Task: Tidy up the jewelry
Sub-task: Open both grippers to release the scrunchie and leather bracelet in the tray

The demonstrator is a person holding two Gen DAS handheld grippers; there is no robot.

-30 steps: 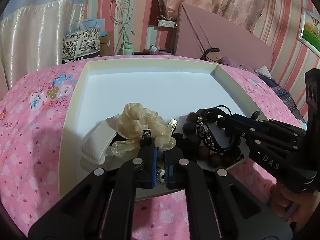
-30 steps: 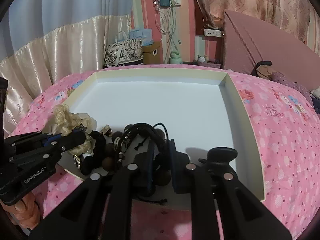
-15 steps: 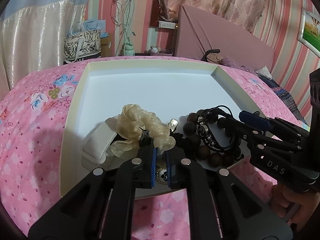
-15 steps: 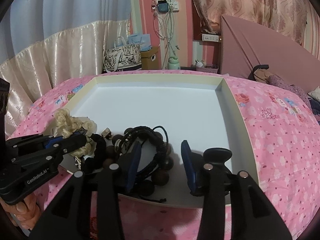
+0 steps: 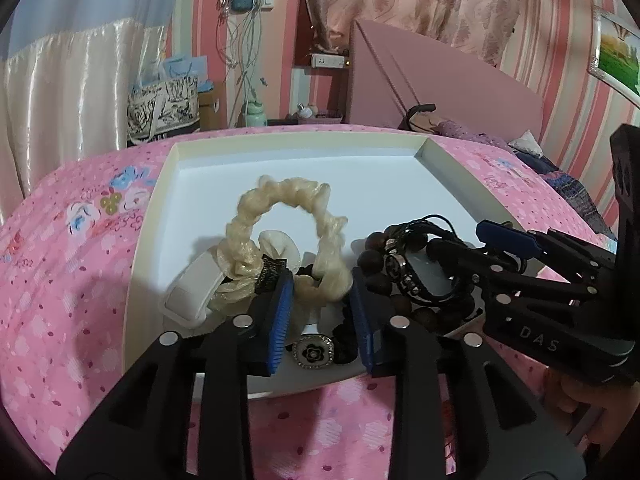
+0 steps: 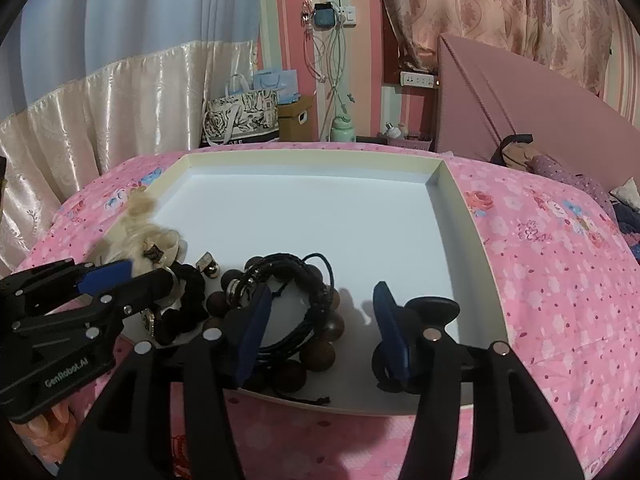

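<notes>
A shallow cream tray [image 5: 162, 184] [image 6: 472, 216] lies on the pink bed. Jewelry is heaped at its near edge: a cream scrunchie [image 5: 280, 236] [image 6: 140, 236], a white clip [image 5: 192, 292], a flower charm [image 5: 313, 354], dark wooden beads [image 5: 374, 260] [image 6: 320, 354] and black cord bracelets [image 5: 416, 276] [image 6: 296, 280]. My left gripper [image 5: 322, 312] is open, its fingers on either side of the scrunchie's near loop. My right gripper [image 6: 320, 320] is open over the beads and bracelets, with a black hair clip [image 6: 432, 312] beside its right finger.
The far part of the tray floor [image 6: 320, 216] is bare white. The flowered pink bedspread [image 5: 60, 280] surrounds the tray. A pink headboard [image 6: 520, 96], curtains [image 6: 100, 112] and a patterned bag [image 6: 240, 116] stand behind the bed.
Both grippers have opened. The left one was nearly shut low at the pile. The scrunchie now stands spread out as an open ring. The right gripper has drawn back slightly.
</notes>
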